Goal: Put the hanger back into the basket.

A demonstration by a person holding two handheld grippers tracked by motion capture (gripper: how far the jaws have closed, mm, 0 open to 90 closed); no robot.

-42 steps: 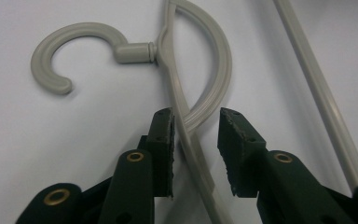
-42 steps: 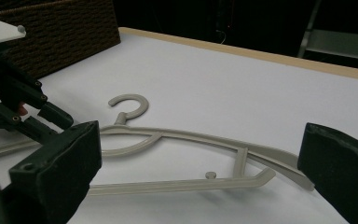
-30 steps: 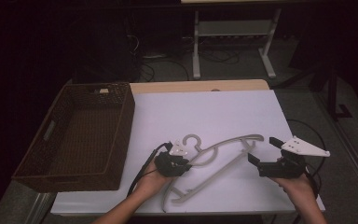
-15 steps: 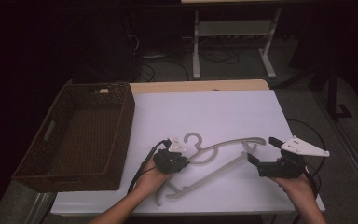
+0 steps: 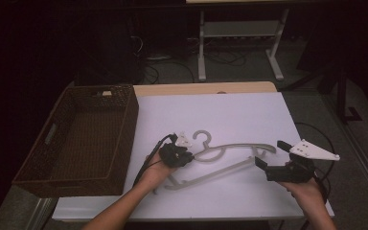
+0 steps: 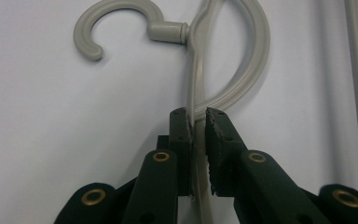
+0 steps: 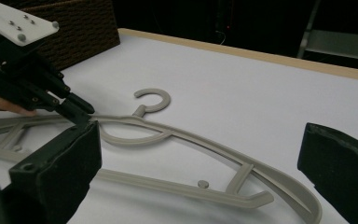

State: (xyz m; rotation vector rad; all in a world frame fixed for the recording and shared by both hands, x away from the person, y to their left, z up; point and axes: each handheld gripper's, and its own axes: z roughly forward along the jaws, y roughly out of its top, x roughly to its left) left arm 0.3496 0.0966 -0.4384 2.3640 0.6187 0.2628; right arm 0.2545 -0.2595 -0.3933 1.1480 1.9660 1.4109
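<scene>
White tabletop (image 5: 220,115) carries a grey hanger (image 5: 230,160); at its nine o'clock, the left gripper (image 5: 184,155), forearm angled inward, has just closed onto its neck. Up close, the left gripper view shows the pads (image 6: 185,135) pinching that strip, while the right gripper (image 5: 268,160) at three o'clock gapes wide, holding nothing.

the table (image 5: 230,115) has a white top with a light wooden edge at the far side. on it lies a grey plastic hanger (image 5: 230,158), flat, near the front. a brown woven basket (image 5: 43,158) stands at its left side.
</scene>
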